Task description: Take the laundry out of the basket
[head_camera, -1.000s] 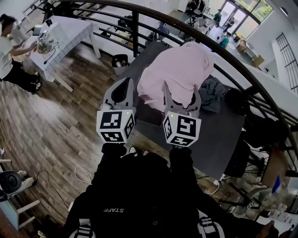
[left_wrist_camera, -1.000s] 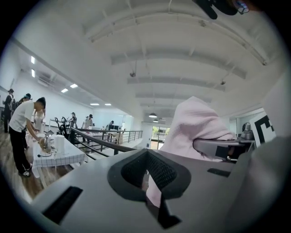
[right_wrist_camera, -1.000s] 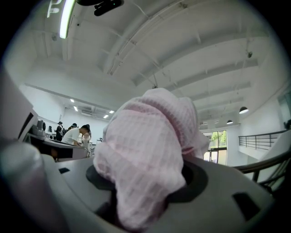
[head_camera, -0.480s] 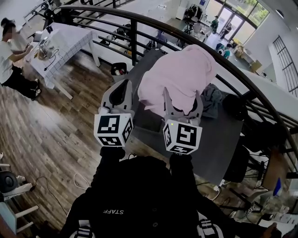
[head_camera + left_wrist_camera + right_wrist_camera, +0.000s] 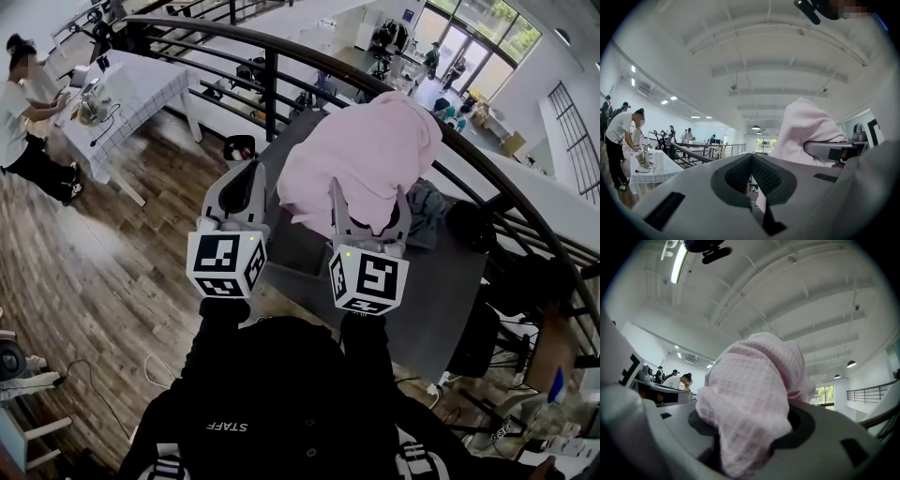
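A pink waffle-weave cloth hangs bunched up in the air above the dark grey table. My right gripper is shut on its lower part. In the right gripper view the cloth fills the space between the jaws and bulges over them. My left gripper is raised beside it on the left, shut with nothing in it. Its pads meet in the left gripper view, where the cloth shows to the right. No basket can be made out.
A grey-blue garment and a dark bundle lie on the table behind the cloth. A curved black railing runs across the back. At the far left a person stands at a table with a white cover.
Both grippers and the pink cloth have risen slightly and drifted a little toward the railing. The grip on the cloth is unchanged.
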Motion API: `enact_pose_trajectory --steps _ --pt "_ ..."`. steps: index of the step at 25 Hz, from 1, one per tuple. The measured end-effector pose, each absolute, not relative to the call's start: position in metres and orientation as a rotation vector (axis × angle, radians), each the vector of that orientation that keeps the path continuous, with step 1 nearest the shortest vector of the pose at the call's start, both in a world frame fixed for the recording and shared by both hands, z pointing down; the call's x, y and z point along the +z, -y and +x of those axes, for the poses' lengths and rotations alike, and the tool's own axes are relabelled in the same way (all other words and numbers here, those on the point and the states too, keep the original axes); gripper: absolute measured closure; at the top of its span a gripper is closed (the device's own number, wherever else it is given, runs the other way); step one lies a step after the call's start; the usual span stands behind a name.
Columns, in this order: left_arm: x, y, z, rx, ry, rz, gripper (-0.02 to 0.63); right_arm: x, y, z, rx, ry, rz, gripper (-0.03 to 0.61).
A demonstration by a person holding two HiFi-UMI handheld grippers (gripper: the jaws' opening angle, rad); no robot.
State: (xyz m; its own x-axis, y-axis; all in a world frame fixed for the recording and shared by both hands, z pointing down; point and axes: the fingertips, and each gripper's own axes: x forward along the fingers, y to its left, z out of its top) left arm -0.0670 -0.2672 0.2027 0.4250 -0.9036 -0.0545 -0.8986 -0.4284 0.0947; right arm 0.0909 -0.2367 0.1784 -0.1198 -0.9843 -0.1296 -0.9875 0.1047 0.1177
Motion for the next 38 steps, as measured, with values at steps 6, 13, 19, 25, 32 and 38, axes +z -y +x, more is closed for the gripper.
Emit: enact_pose_trajectory --steps 6,13,19,25,32,38 --pt "0.202 0.272 -0.07 -0.159 1.652 2.611 0.617 0.177 0.242 0.087 0.294 -2.323 -2.067 0.268" --pt "0.203 0.273 -0.066 -0.159 1.636 2.62 0.617 0.176 0.241 0.089 0.304 -2.315 -2.076 0.268" --pt "0.205 0.274 -0.064 -0.149 1.628 2.621 0.617 0.18 0.241 0.09 0.298 -2.319 -2.091 0.268" --pt "0.211 0.273 -0.064 -0.135 1.629 2.607 0.617 0.183 0.24 0.092 0.285 -2.317 -2.098 0.267" --pt "0.211 0.275 -0.068 -0.121 1.65 2.589 0.617 0.181 0.241 0.093 0.274 -2.319 -2.097 0.265" --pt "0.213 0.273 -0.07 -0.126 1.64 2.586 0.617 0.182 0.239 0.091 0.272 -2.321 -2.098 0.264"
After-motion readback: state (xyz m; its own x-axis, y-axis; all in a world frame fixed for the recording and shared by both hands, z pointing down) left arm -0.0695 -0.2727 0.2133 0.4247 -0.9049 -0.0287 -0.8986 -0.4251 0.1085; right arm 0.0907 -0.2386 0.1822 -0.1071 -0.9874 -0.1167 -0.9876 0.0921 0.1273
